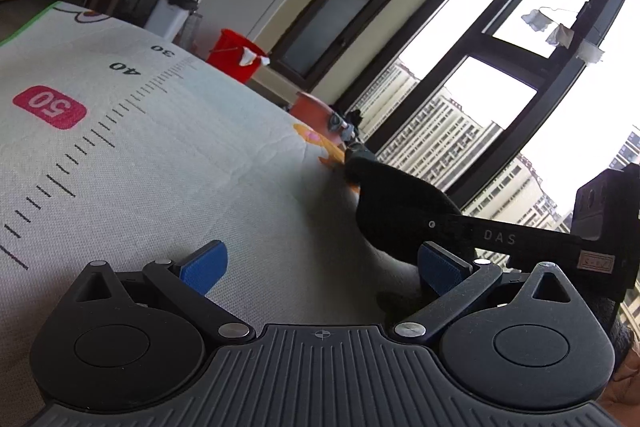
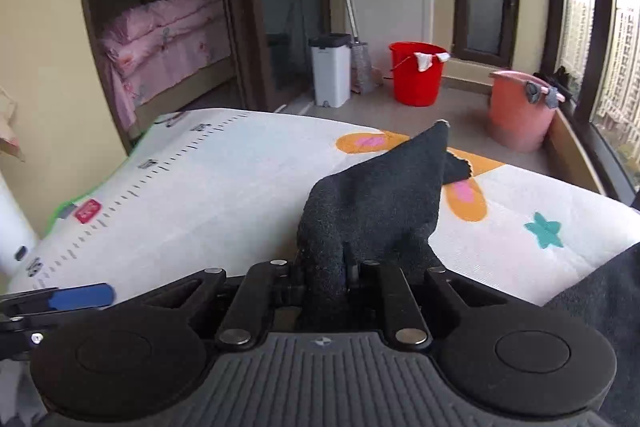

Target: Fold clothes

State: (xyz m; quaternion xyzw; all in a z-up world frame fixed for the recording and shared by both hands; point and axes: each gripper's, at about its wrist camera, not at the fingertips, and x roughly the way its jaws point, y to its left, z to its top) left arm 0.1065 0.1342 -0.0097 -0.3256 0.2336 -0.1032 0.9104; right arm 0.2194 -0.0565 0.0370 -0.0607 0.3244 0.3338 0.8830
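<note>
A dark grey cloth (image 2: 384, 195) lies bunched on a white play mat (image 2: 224, 163) printed with ruler marks. My right gripper (image 2: 342, 275) is shut on the cloth's near end and lifts it off the mat; the far corner points up. In the left wrist view the same cloth (image 1: 396, 203) hangs at the right over the mat (image 1: 160, 155), just beyond the right-hand blue pad. My left gripper (image 1: 322, 267) stands open over bare mat with nothing between its fingers. One of its blue fingers (image 2: 80, 297) shows at the lower left of the right wrist view.
Beyond the mat's far edge stand a red bucket (image 2: 418, 73), a pink bucket (image 2: 520, 111), a white bin (image 2: 330, 69) and a mop. Tall windows (image 1: 480, 99) run along the right. A doorway at the left opens onto a pink bed (image 2: 168, 39).
</note>
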